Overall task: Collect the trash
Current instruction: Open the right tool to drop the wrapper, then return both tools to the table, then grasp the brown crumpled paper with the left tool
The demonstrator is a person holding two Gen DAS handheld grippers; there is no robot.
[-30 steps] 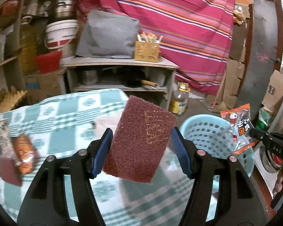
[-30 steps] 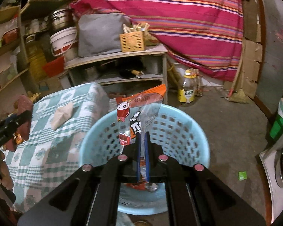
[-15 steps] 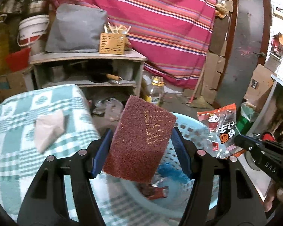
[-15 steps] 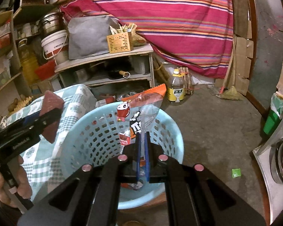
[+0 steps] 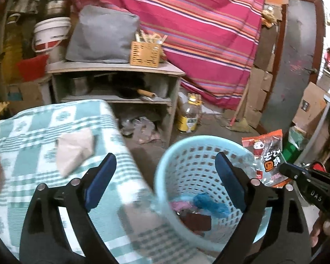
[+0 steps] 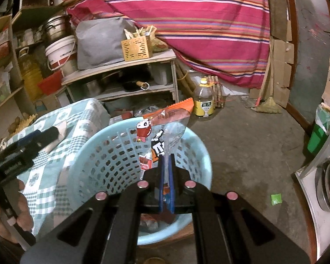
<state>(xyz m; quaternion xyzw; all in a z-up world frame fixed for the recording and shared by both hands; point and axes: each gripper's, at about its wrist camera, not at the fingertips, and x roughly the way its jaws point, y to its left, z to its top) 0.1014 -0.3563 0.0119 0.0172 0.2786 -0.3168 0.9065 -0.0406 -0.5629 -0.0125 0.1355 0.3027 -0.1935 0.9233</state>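
Left gripper (image 5: 165,176): jaws opening wide, nothing between them, above the blue basket (image 5: 165,173); a maroon scouring pad (image 5: 197,221) lies inside. Right gripper (image 6: 165,165): clamped on a snack wrapper (image 6: 162,136) over the basket.

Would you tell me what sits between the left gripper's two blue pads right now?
Nothing is held there. In the left wrist view the left gripper is opening, and through the gap show only the checked tablecloth's edge, bare floor and the blue basket's rim.

A cluttered home storeroom: shelves (image 6: 121,66) of pots, buckets (image 5: 51,35), cardboard boxes (image 5: 312,107)
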